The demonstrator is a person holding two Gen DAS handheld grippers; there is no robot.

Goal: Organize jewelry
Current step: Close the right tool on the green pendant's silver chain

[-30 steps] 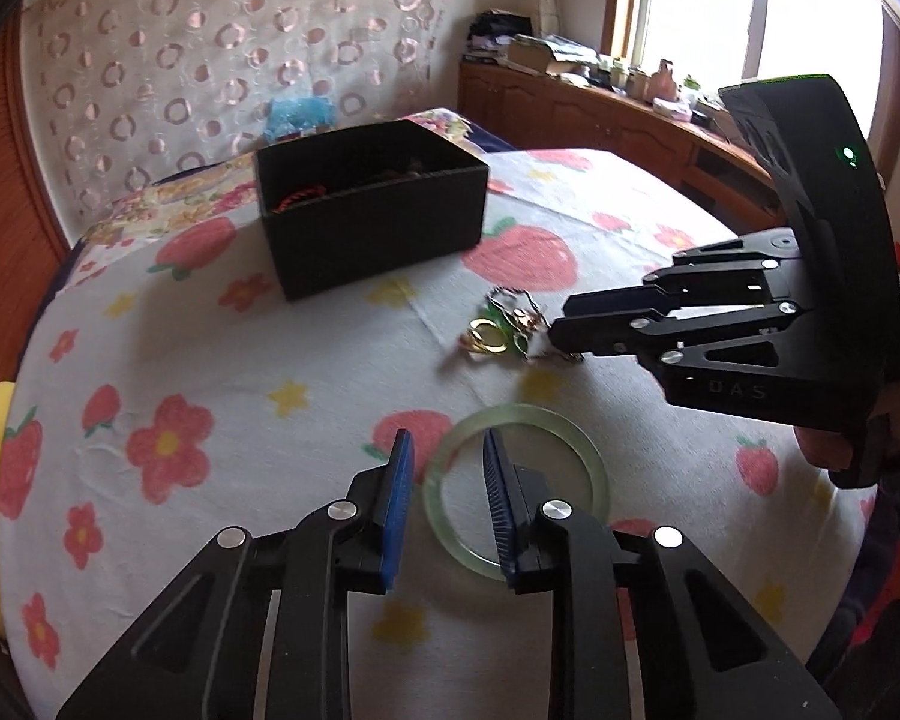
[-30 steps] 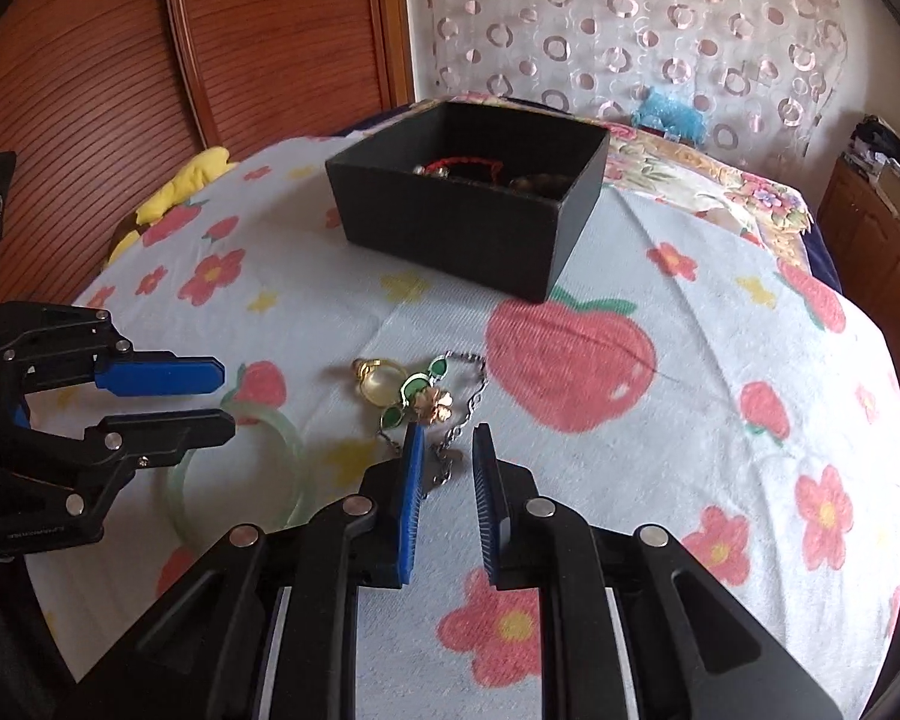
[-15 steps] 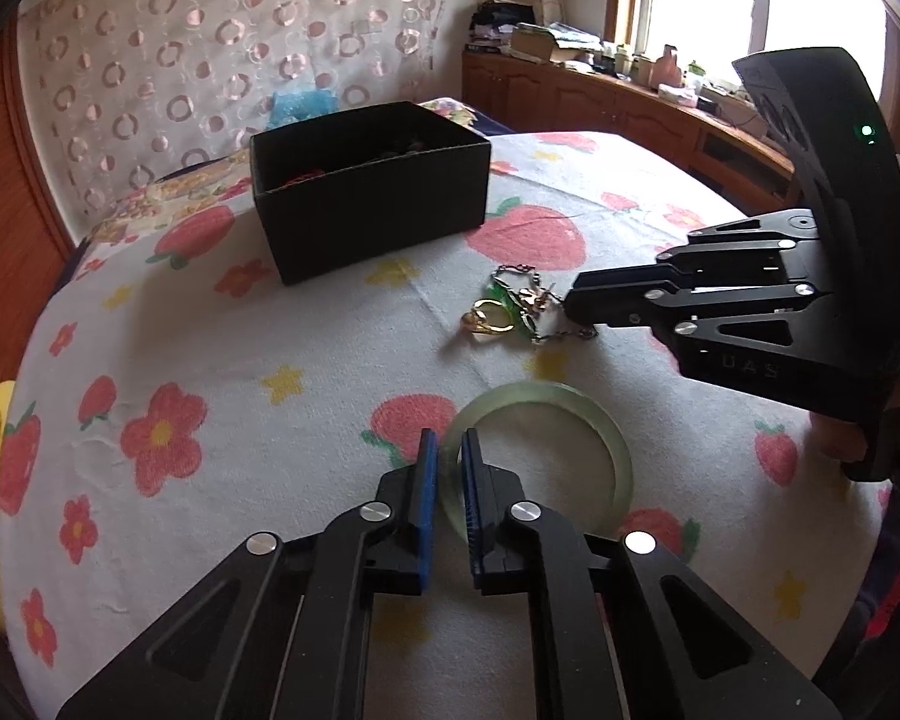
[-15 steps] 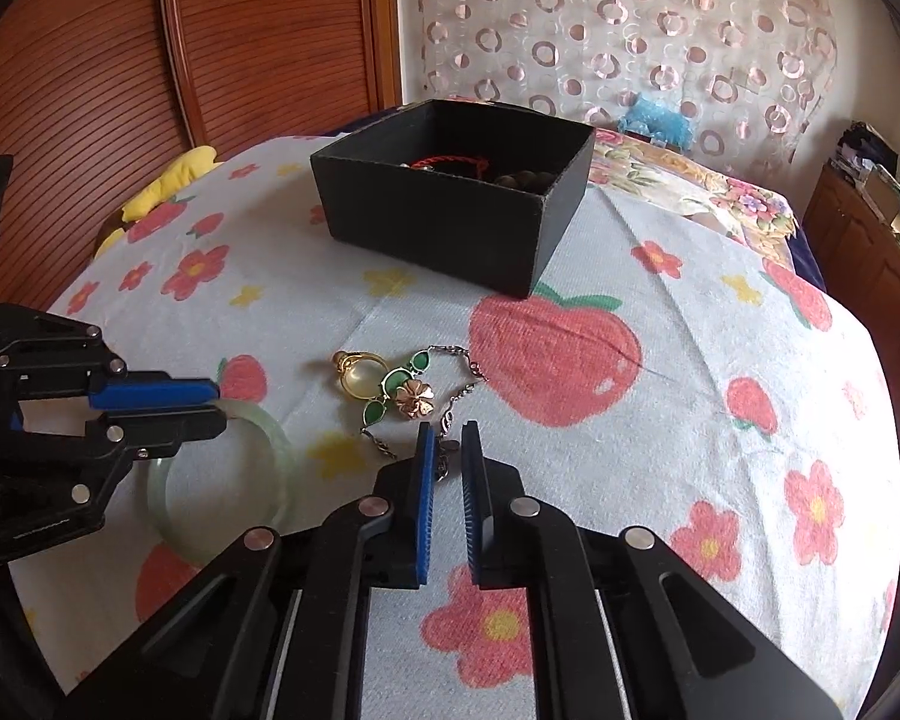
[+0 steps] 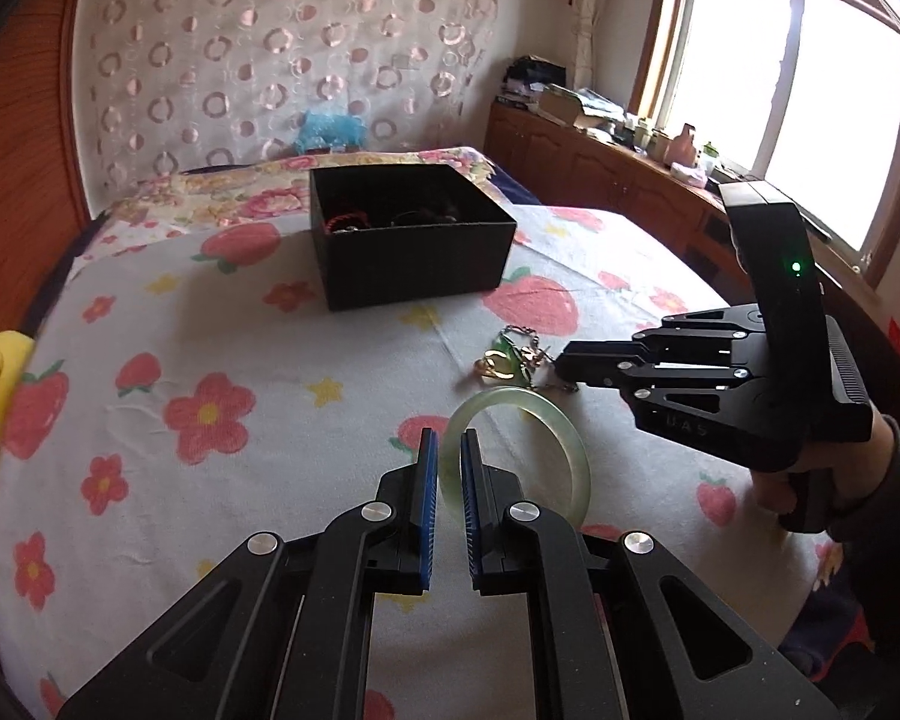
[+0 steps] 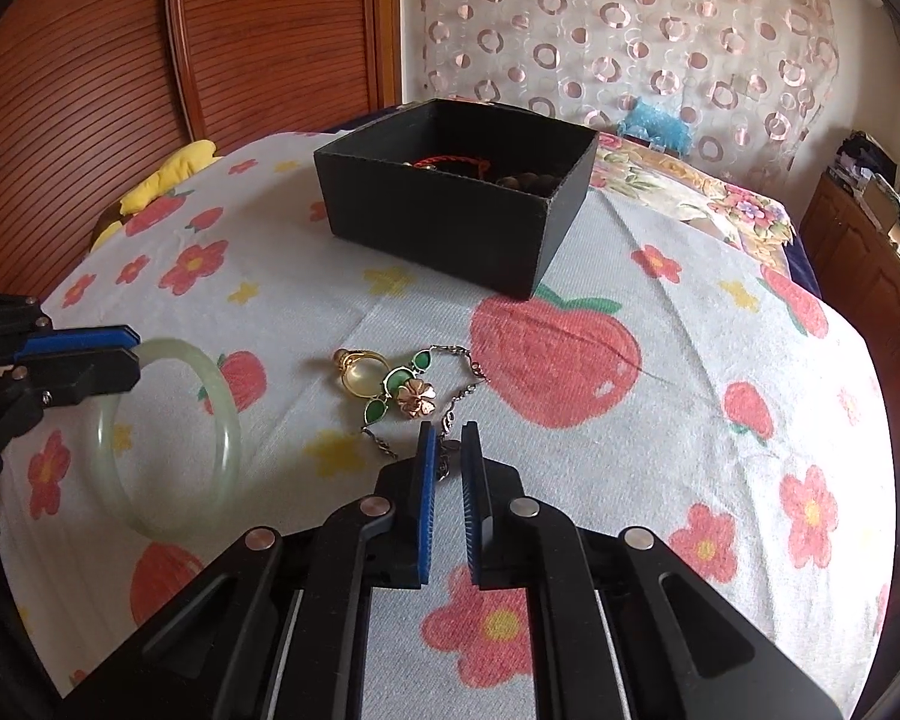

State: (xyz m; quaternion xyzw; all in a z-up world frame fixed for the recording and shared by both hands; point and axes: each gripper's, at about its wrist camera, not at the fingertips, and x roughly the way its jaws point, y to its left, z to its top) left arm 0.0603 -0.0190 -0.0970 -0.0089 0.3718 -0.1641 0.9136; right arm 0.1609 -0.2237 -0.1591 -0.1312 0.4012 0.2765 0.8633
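Where the black body of the right gripper shows in the left wrist view, faint raised letters read roughly "UAS". The open black cardboard box at twelve o'clock holds a red cord bracelet and dark beads. The left gripper is clamped on the pale green jade bangle; the right gripper's jaws have just closed on the silver chain of the green-and-gold flower piece at its tips.

Your left tool and right tool are both matte black linkage frames with triangular cut-outs, round silver pivot screws, and ribbed blue pads lining the inner faces of the fingers. Seen from the left wrist, your right tool carries a tall black housing with a small green light and faint embossed lettering on its side plate. You wear a dark sleeve at that wrist.
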